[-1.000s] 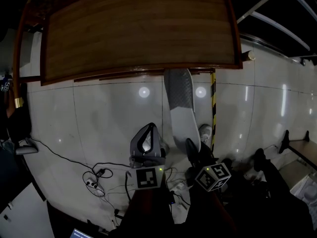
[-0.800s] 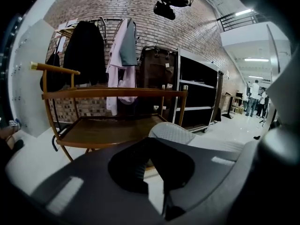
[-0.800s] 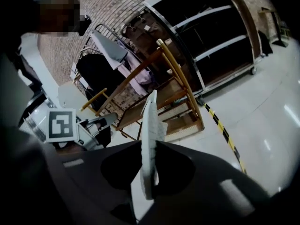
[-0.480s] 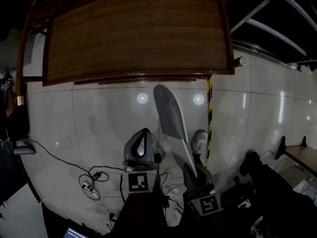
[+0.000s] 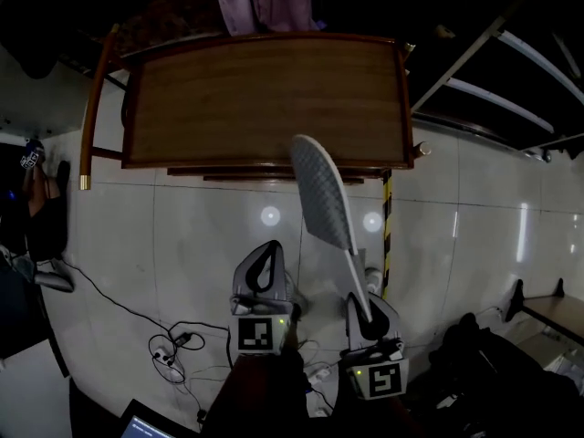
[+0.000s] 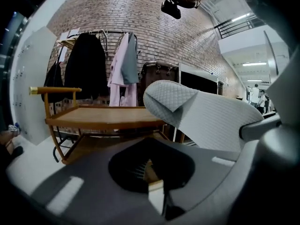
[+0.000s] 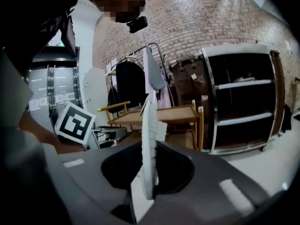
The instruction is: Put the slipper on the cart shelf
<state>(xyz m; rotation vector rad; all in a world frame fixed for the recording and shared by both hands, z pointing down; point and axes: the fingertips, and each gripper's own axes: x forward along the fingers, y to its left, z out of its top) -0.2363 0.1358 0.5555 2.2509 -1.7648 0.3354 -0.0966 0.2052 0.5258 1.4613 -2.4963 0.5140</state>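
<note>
A grey and white slipper (image 5: 321, 194) is clamped at its heel end in my right gripper (image 5: 358, 288), which is shut on it. The slipper is turned on edge, and its quilted toe overlaps the front edge of the wooden cart shelf (image 5: 255, 89) in the head view. In the right gripper view the slipper (image 7: 149, 139) stands edge-on between the jaws, with the cart (image 7: 164, 114) beyond. My left gripper (image 5: 267, 248) hangs to the slipper's left, shut and empty. In its own view the slipper (image 6: 206, 118) passes on the right and the cart (image 6: 103, 116) stands ahead.
Cables and a power strip (image 5: 173, 340) lie on the tiled floor at lower left. Yellow-black tape (image 5: 387, 235) runs from the cart's right corner. A clothes rack with coats (image 6: 93, 64) stands behind the cart, and a dark shelf cabinet (image 7: 239, 97) to its right.
Both grippers have risen. The right one rolled, turning the slipper from sole-flat to edge-on, and its toe now reaches the cart's front edge in the head view.
</note>
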